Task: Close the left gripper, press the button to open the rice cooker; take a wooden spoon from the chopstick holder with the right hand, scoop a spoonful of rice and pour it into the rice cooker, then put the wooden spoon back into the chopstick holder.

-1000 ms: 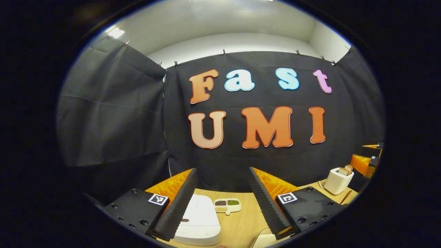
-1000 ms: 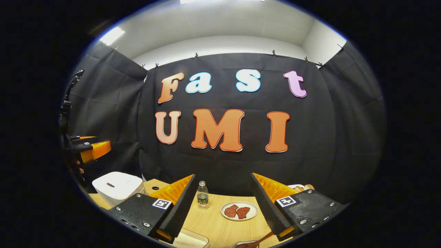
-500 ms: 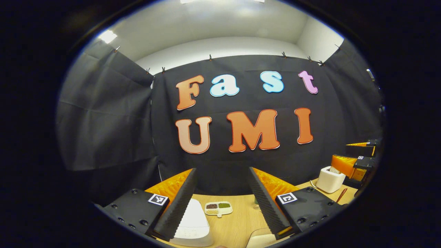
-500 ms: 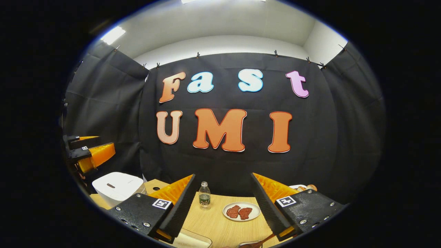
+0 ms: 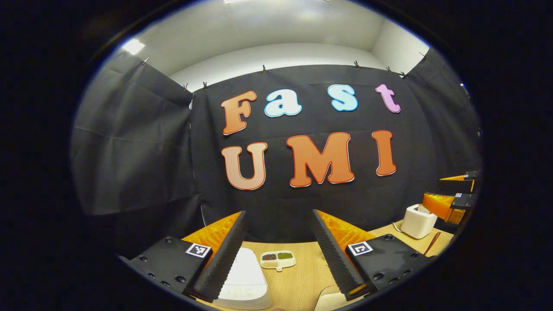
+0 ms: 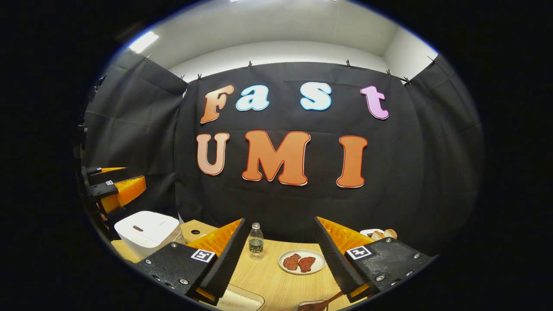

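Note:
A white rice cooker (image 5: 244, 280) with its lid down sits low between my left gripper's fingers, partly behind the left finger (image 5: 222, 255). My left gripper (image 5: 278, 212) is open above it with nothing held. In the right gripper view the same cooker (image 6: 147, 226) stands at the left, and the left gripper (image 6: 114, 185) hovers just above it. My right gripper (image 6: 279, 219) is open and holds nothing. A wooden spoon (image 6: 322, 304) shows at the bottom edge beside a clear rim. The right gripper (image 5: 449, 194) appears at the far right of the left gripper view.
On the wooden table (image 6: 268, 280) stand a small water bottle (image 6: 255, 242), a plate of red meat slices (image 6: 302, 262), a bread plate (image 6: 380, 234) and a clear container (image 6: 242, 300). A divided seasoning dish (image 5: 278, 260) and a white toaster (image 5: 417, 221) lie farther off.
The left gripper's view has swung so the rice cooker sits more behind its left finger. The right gripper's view has tipped down slightly. Both grippers stay open.

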`<state>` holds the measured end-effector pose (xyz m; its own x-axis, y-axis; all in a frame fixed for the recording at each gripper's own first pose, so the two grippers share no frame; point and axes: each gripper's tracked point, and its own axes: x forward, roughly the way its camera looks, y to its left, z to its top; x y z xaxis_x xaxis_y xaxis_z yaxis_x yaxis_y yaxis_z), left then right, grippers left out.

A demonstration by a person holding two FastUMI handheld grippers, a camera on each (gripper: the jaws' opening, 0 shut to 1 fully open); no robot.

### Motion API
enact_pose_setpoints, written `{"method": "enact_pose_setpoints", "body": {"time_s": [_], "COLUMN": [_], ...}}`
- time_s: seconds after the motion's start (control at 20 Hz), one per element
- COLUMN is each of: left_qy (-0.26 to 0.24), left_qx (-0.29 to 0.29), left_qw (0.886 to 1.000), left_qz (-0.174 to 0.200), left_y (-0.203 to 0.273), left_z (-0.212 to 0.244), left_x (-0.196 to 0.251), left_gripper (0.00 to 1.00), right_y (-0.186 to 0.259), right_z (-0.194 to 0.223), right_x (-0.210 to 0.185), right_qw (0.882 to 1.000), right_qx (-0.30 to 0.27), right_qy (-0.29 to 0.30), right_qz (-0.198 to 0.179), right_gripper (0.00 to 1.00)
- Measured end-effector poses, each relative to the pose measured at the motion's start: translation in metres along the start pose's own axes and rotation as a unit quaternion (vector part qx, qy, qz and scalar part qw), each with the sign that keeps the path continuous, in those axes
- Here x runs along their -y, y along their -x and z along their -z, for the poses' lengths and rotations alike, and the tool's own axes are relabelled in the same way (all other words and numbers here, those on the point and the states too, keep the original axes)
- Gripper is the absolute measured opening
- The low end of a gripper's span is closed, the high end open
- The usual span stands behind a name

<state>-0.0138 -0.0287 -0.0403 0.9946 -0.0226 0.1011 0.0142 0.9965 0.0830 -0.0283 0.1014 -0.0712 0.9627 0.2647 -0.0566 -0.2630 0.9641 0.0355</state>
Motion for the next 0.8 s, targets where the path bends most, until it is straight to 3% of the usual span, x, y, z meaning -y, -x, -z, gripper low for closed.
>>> {"method": "enact_pose_setpoints", "body": {"time_s": [0.65,0.75,0.8], "left_qy": [0.014,0.011,0.011], "left_qx": [-0.039,-0.038,-0.039], "left_qw": [0.999,0.999,0.999], "left_qz": [0.006,0.007,0.008], "left_y": [0.005,0.005,0.004], "left_z": [0.015,0.012,0.013], "left_x": [0.004,0.004,0.004], "left_gripper": [0.95,1.0,0.95], "right_y": [-0.004,-0.004,-0.003], "right_z": [-0.004,-0.004,-0.004], "right_x": [-0.009,-0.009,-0.01], "right_qw": [1.0,1.0,1.0], "right_qx": [-0.003,-0.006,-0.007], "right_qy": [0.002,0.0,-0.004], "right_qz": [-0.012,-0.013,-0.013], "right_gripper": [0.94,0.95,0.94]}}
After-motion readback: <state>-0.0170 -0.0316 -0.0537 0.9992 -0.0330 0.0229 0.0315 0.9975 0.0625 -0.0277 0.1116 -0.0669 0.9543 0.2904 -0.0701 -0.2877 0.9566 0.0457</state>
